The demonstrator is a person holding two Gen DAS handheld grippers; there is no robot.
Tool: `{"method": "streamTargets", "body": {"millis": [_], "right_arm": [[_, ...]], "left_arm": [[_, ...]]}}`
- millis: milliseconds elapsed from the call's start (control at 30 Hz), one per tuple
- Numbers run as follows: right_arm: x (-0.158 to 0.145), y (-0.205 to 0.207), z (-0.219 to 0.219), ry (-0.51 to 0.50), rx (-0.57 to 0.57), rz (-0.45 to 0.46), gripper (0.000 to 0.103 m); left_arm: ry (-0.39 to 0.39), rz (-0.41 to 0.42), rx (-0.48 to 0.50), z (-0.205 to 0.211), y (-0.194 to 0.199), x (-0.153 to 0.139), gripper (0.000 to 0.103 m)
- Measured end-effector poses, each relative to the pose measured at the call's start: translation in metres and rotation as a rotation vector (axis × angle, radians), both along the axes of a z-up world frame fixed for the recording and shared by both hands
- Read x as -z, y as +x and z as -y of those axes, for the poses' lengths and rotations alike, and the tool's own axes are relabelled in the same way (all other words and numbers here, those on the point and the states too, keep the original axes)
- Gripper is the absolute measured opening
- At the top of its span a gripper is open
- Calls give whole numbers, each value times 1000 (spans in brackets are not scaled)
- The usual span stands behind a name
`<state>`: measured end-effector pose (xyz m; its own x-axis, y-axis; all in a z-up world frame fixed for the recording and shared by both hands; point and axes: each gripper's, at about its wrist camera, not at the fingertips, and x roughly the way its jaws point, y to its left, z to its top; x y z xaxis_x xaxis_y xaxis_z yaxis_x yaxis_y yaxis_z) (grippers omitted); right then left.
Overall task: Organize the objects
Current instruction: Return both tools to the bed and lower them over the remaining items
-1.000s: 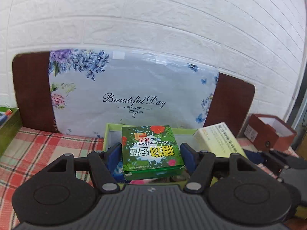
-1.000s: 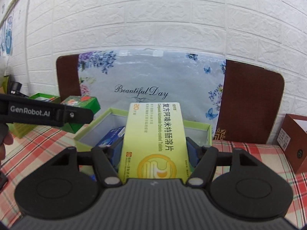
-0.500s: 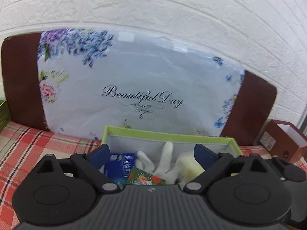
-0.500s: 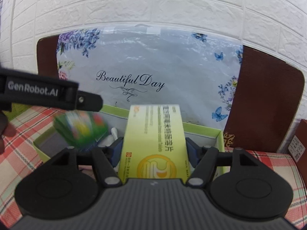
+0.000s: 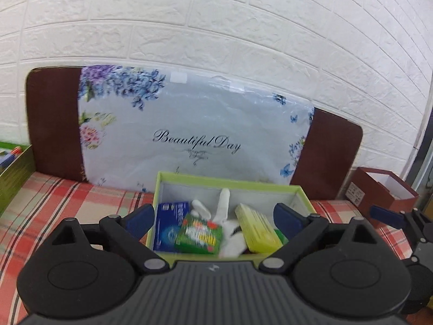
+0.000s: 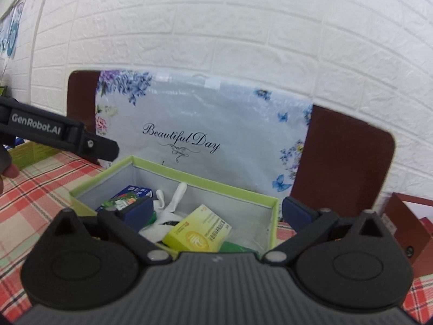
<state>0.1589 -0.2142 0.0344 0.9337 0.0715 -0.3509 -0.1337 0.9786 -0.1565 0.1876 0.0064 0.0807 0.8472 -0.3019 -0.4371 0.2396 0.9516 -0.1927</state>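
A lime-green open box (image 5: 230,182) (image 6: 203,181) stands on the plaid cloth before both grippers. Inside it lie a green flowered carton (image 5: 199,234), a yellow medicine carton (image 5: 257,227) (image 6: 197,237), a blue carton (image 5: 169,224) and a white glove-like item (image 5: 224,208). My left gripper (image 5: 213,216) hovers open above the box's near edge, holding nothing. My right gripper (image 6: 217,211) hangs over the box's right half with its jaws opening; the yellow carton lies loose below them, untouched. One of the left gripper's fingers (image 6: 89,142) reaches in from the left of the right wrist view.
A floral "Beautiful Day" bag (image 5: 189,135) leans on a brown board (image 5: 51,124) against the white brick wall. A red-brown open box (image 5: 379,189) (image 6: 406,230) stands at the right, a dark green box (image 5: 13,173) at the left. Plaid cloth (image 5: 67,203) covers the surface.
Both grippers opened and let go of their cartons. The green flowered carton and the yellow carton now lie inside the lime-green box.
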Motion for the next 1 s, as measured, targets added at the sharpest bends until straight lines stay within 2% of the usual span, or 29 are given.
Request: {"method": "streamTargets", "body": {"millis": [167, 367, 433, 567, 633, 700, 733, 900, 933, 967, 1000], "right_arm": [[9, -78, 11, 71, 5, 11, 103], [57, -147, 12, 218, 43, -133, 103], [71, -159, 7, 221, 47, -171, 99], [88, -165, -18, 113, 24, -214, 83], [90, -158, -29, 97, 5, -220, 76], [93, -142, -37, 86, -12, -237, 60], [93, -134, -39, 93, -18, -249, 57], [94, -104, -48, 108, -12, -253, 55], [96, -100, -48, 114, -10, -257, 51], [97, -99, -46, 120, -11, -261, 35], [97, -101, -44, 122, -11, -258, 27]], "left_arm": [[-22, -14, 8, -10, -63, 24, 97], [-31, -141, 62, -1, -105, 82, 97], [-40, -195, 69, 0, -110, 96, 94], [-77, -220, 36, -12, -120, 106, 94], [-86, -215, 7, -23, -122, 102, 94], [-89, -207, -24, -32, -122, 98, 94], [-92, -204, -36, -35, -121, 97, 94], [-92, -208, -20, -36, -115, 96, 93], [-89, -209, -6, -32, -113, 96, 93], [-87, -207, 9, -28, -110, 96, 93], [-83, -203, 25, -23, -107, 97, 93]]}}
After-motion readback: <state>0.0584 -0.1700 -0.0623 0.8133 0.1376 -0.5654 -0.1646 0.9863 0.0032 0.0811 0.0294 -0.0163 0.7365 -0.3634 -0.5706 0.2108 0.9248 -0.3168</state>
